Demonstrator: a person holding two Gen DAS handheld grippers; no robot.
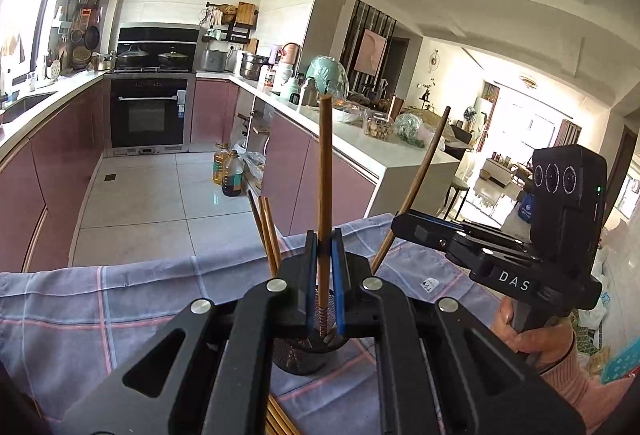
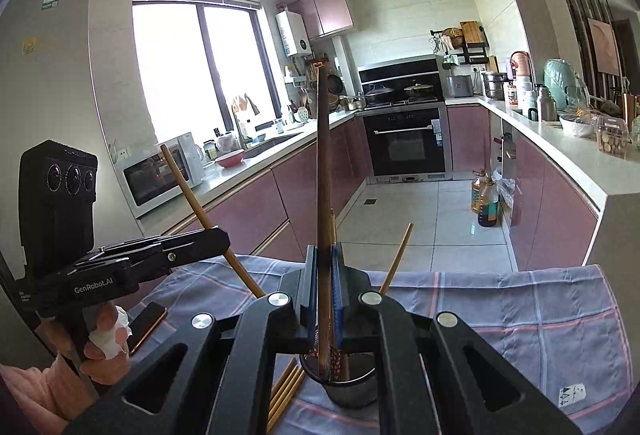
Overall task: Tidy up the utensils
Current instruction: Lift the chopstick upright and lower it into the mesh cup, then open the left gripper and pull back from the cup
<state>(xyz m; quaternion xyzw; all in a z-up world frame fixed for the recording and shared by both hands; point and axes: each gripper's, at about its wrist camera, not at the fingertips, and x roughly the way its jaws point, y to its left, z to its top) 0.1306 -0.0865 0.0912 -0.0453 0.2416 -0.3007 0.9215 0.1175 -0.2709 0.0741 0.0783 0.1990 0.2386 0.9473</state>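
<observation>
My left gripper (image 1: 324, 255) is shut on an upright brown chopstick (image 1: 325, 171), its ridged tip over a dark mesh holder (image 1: 302, 357) on the checked cloth. My right gripper (image 2: 323, 275) is shut on a darker chopstick (image 2: 322, 163), its tip inside the same metal holder (image 2: 348, 389). Other chopsticks lean in the holder (image 1: 267, 231), (image 2: 396, 259). More chopsticks lie flat on the cloth beside the holder (image 2: 286, 393). The right gripper also shows in the left wrist view (image 1: 400, 225), the left one in the right wrist view (image 2: 218, 239).
A grey checked cloth (image 2: 520, 315) covers the table. A phone (image 2: 146, 323) lies on it at the left. Oil bottles (image 1: 228, 171) stand on the tiled floor. Pink kitchen cabinets and a cluttered counter (image 1: 360, 139) lie beyond the table edge.
</observation>
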